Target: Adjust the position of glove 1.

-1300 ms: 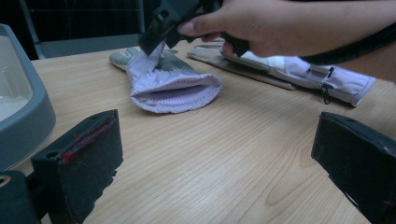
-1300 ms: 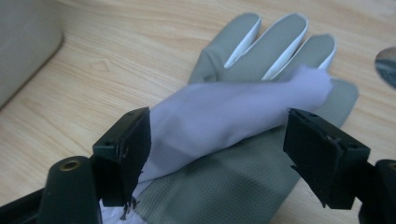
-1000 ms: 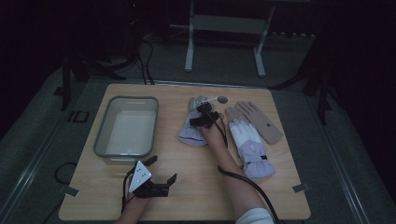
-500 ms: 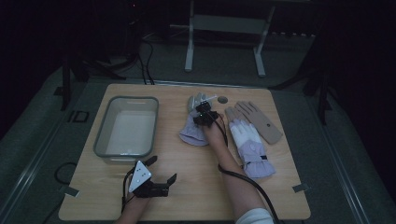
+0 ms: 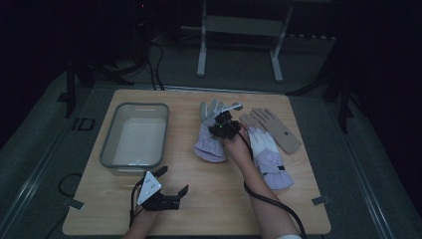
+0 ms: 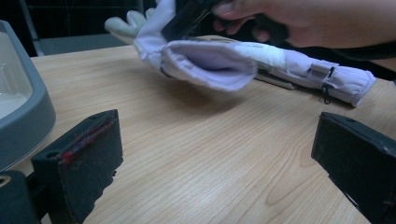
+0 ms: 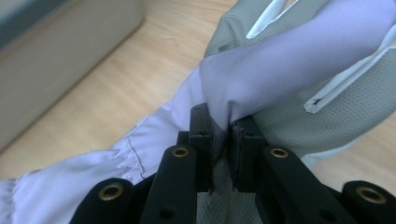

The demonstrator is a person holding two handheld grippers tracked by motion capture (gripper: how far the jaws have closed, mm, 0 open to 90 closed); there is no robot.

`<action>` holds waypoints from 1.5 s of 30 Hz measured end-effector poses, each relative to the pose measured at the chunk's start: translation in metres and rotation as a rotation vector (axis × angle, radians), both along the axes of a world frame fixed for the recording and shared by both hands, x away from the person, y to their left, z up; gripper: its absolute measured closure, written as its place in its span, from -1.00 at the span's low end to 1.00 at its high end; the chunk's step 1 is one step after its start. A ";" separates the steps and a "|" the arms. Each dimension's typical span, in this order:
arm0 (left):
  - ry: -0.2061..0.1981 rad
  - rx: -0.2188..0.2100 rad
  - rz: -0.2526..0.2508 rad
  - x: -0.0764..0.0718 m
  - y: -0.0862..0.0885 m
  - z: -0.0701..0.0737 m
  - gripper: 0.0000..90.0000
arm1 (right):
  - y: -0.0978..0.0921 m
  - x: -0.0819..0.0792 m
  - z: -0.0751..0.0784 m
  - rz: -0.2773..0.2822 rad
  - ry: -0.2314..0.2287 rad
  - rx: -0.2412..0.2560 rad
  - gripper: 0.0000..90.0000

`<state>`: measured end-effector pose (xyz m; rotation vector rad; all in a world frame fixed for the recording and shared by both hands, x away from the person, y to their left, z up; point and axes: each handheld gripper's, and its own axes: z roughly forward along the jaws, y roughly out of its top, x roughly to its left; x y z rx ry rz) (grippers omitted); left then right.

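Right gripper (image 5: 225,124) has its jaws pinched tight on a fold of the lilac glove (image 5: 211,142), mid-counter, just right of the grey tub (image 5: 135,135). From the left gripper view the glove's cuff end (image 6: 210,63) hangs lifted off the wood. Left gripper (image 5: 166,191) sits near the front edge of the counter (image 5: 209,209), jaws spread wide, nothing between them. Second lilac glove (image 5: 268,157) lies flat right of the hand; tan glove (image 5: 276,129) beside it.
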<state>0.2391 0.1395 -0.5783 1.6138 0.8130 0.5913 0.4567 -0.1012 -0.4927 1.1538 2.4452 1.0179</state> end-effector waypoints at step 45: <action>-0.006 0.002 -0.004 -0.001 -0.002 0.000 -0.95 | 0.020 -0.047 -0.025 0.110 -0.020 -0.058 0.80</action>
